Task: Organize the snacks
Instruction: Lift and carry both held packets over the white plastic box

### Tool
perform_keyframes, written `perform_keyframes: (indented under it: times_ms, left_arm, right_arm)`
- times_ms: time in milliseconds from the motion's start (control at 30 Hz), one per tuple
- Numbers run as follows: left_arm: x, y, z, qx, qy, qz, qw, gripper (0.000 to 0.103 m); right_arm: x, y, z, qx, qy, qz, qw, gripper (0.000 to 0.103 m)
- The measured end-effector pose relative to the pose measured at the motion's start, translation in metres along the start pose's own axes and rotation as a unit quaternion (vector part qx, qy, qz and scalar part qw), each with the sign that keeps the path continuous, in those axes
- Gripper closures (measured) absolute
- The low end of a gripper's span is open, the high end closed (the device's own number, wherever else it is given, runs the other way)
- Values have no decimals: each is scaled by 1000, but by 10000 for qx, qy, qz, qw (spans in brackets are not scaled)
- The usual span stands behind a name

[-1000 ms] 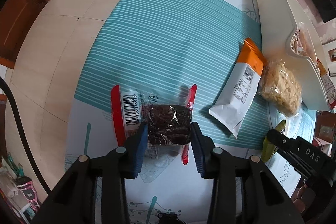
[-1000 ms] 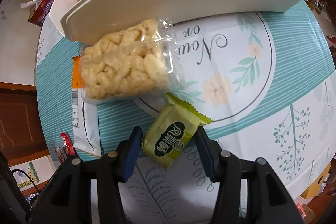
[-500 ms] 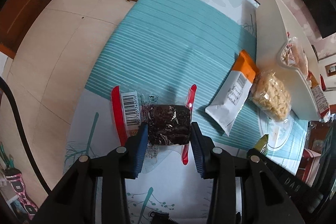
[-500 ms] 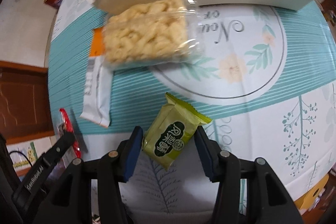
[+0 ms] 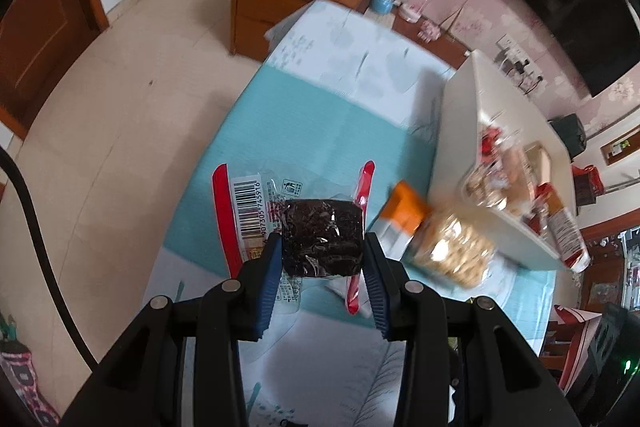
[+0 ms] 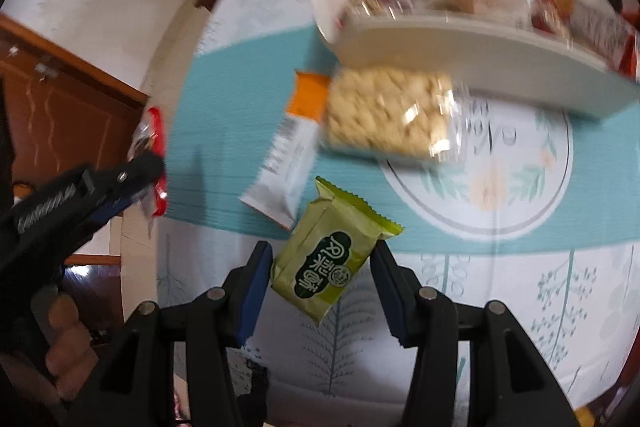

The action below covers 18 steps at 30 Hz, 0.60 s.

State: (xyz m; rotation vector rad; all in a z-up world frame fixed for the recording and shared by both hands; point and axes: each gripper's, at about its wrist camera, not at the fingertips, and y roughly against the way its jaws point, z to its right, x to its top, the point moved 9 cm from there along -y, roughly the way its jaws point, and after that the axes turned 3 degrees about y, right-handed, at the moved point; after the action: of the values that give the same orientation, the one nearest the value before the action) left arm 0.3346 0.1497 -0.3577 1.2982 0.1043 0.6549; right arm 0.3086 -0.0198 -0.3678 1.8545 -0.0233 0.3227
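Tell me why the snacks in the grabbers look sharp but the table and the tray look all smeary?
Left wrist view: the dark snack rides with the left gripper, so it stays sharp, while the tray and puffed snack bag smear. Right wrist view: the green packet in the right gripper is crisp; the tablecloth streaks, with glare on the puffed bag. Both views bend edges, fisheye style.

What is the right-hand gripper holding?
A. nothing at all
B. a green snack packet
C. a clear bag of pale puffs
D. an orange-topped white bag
B: the right gripper has its pads pressed on the green packet, lifted clear of the tablecloth, while the orange-topped bag and the puffs bag lie on the cloth.
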Motion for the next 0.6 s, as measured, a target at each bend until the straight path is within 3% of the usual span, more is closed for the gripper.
perform_keyframes:
  times_ms: [267,433,600]
  left_arm:
    - [33,15,56,-314,-347,405,9981,65]
    - [49,20,101,-566,-648,615,9944,65]
    - [59,17,145,-780,-838,736,9907,65]
  right_arm:
    - [30,46,-12,-51,629,1075,9922,52]
    - [56,71,-3,-421,873,1764,9795,52]
    - [71,87,14,-767,977,2189,9678,52]
